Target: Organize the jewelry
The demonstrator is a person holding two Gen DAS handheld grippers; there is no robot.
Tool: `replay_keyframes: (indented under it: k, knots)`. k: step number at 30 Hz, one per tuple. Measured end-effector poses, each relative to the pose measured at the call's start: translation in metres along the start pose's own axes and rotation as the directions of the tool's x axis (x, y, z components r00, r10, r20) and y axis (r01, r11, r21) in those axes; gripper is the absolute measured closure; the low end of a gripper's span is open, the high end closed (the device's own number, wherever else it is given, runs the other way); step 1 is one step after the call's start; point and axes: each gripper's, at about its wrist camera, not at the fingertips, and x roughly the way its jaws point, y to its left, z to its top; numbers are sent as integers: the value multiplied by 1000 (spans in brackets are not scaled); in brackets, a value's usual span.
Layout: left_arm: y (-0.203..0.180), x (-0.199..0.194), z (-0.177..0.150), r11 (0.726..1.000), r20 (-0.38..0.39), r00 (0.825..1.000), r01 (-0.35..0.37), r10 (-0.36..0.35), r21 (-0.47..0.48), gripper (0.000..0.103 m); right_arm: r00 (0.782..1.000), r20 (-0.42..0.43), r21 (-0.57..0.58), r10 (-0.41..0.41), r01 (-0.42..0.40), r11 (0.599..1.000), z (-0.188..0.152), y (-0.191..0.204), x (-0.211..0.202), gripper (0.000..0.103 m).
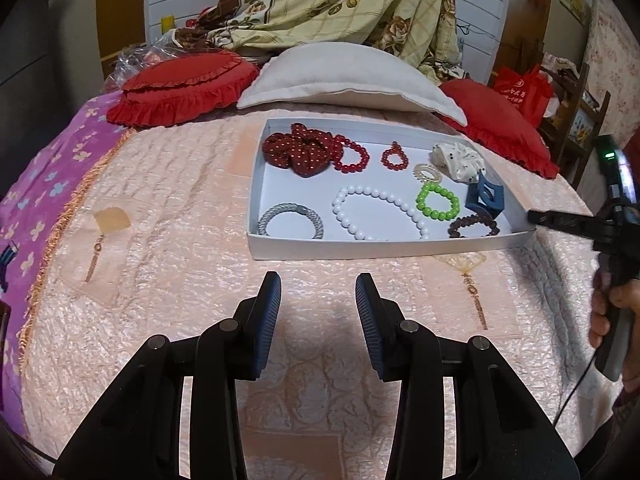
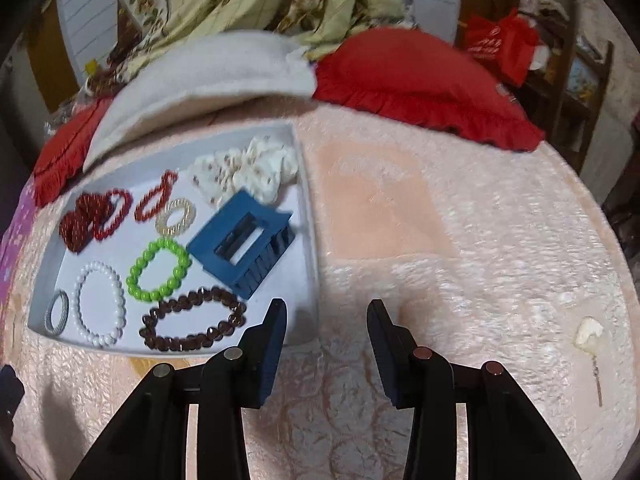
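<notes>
no writing is reading clearly. both the left claw [image 1: 318, 292] and right claw [image 2: 327, 320] are hanging released, empty, just outside the tray [image 1: 340, 246], which is holding the bracelets [image 1: 378, 212] and blue clip [image 2: 242, 242].

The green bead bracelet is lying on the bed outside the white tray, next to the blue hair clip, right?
Not quite. The green bracelet lies inside the tray, next to the blue clip. The right wrist view shows it.

Bare bedspread [image 1: 168, 240] open left of white tray [image 1: 384, 247], pillows [image 1: 344, 80] crowding tray's far side
</notes>
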Motion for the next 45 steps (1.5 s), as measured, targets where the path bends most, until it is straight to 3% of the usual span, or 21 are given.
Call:
replay_keyframes:
  k: [5, 10, 20, 30, 33, 37, 41, 45]
  knots:
    - [5, -1, -1, 999, 2, 1000, -30, 30, -14, 65, 997, 78, 4, 7, -8, 1000, -13, 0, -39, 58]
    - [9, -8, -1, 999, 18, 999, -39, 40, -37, 65, 994, 105, -52, 9, -3, 999, -43, 15, -66, 57]
    - [10, -26, -4, 998, 49, 997, -50, 52, -41, 65, 997, 44, -112, 64, -59, 992, -93, 50, -84, 57]
    - [19, -30, -4, 997, 49, 998, -39, 42, -61, 64, 997, 37, -151, 74, -68, 986, -104, 77, -88, 56]
    - [21, -29, -4, 997, 48, 998, -41, 45, -69, 64, 996, 39, -162, 77, -70, 984, -108, 84, -87, 44]
    - [26, -29, -3, 995, 55, 997, -56, 61, -83, 63, 995, 45, -170, 84, -75, 983, -114, 91, -90, 42]
    - [29, -42, -3, 991, 101, 992, -70, 81, -111, 63, 993, 60, -173, 100, -88, 981, -121, 93, -98, 42]
    - [24, -76, -9, 984, 178, 973, -123, 145, -126, 63, 990, 98, -195, 99, -78, 978, -131, 93, -114, 42]
